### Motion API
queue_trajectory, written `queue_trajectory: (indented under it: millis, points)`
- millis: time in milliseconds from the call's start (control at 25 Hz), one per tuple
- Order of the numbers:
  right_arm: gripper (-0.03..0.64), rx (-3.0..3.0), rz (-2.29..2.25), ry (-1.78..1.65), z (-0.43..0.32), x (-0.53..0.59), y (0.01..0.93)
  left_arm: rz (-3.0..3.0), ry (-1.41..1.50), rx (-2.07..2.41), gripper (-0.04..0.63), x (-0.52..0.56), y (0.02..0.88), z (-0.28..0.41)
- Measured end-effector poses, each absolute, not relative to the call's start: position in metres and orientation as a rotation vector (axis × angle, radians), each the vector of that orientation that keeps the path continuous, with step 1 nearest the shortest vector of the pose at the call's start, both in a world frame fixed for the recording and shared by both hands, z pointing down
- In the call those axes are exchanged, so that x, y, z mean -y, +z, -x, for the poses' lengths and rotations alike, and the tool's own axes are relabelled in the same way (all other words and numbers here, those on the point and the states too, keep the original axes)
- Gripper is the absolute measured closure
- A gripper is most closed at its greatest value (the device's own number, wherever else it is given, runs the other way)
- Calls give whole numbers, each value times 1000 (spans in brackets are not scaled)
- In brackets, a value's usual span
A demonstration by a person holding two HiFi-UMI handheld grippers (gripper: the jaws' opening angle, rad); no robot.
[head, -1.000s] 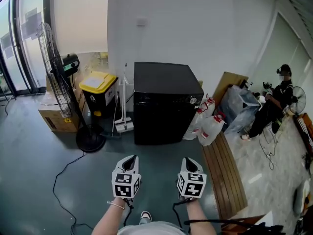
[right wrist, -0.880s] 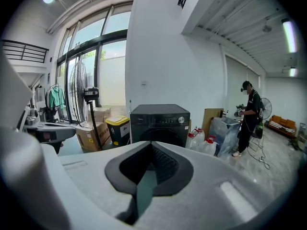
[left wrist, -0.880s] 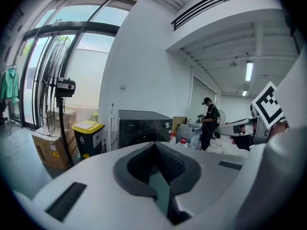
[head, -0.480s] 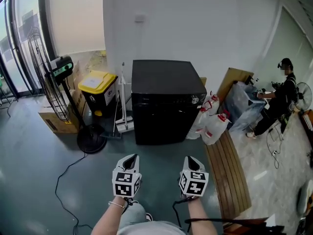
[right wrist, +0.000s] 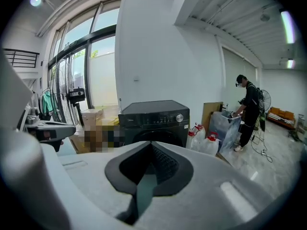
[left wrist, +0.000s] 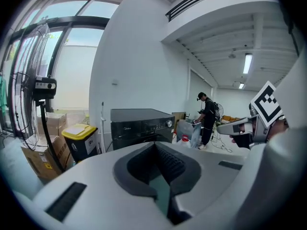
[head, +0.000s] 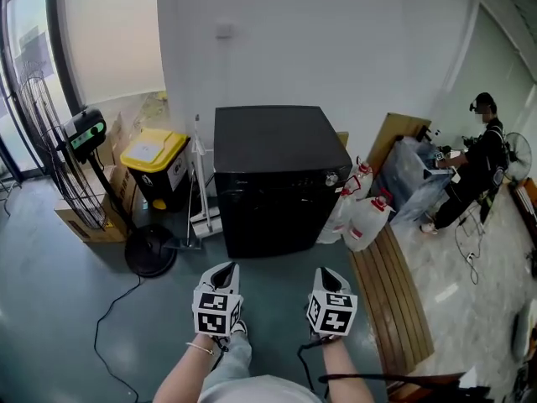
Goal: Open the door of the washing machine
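1. Against the white wall (head: 352, 49) stands one black washing machine (head: 273, 170). Its round door (right wrist: 156, 137) is closed.
2. I hold two tools, both well in front of the washing machine: my left gripper (head: 225, 273) and my right gripper (head: 327, 276). Both are clenched tight, with nothing in them.
3. Left of the washing machine are one bin (head: 153, 154) with a yellow lid and one tall fan (head: 84, 133).
4. Right of it are at least two white jugs (head: 369, 221) with red caps, one wooden bench (head: 390, 300) and one person (head: 478, 154).
5. The floor (head: 59, 309) in front of the washing machine is smooth and grey-green.
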State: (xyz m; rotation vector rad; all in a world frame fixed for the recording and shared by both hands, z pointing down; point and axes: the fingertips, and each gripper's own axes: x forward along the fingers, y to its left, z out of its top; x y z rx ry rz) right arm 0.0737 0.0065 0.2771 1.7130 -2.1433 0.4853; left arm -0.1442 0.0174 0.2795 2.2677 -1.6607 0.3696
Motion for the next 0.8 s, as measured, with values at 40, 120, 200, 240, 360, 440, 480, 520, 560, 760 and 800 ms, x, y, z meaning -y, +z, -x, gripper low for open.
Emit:
queue_trajectory:
  millis: [40,120,200,240,360,440,480,520,560,760,800]
  points:
    - [612,2143,-1716,484,-71,4,276,-2274,371,1657,591,-6,278,146]
    - [612,2141,-1720,481,-66,25,273,-2288,374,1648,591,16,276,150]
    - [611,2140,-1724,479,-60,47,271,-2295,379,1640,591,38,276,155]
    - [612,2139,-1726,479,-57,58,270,-2297,383,1637,591,49,276,158]
    - [611,2142,-1731,480,-45,92,267,-2299,401,1630,591,81,277,169]
    - [611,2145,-1732,476,-35,115,265,-2299,406,1629,591,102,277,179]
    - [612,2146,-1732,475,-30,125,264,-2298,404,1628,592,113,278,183]
    - [612,2146,-1733,473,-26,135,264,-2295,401,1627,591,124,279,187]
    - [612,2145,-1733,471,-23,144,264,-2292,400,1624,591,134,281,190]
    - [612,2108,-1755,478,-18,173,273,-2275,426,1573,591,171,305,197]
    - [612,2096,-1759,484,-19,176,277,-2269,437,1561,591,176,312,197]
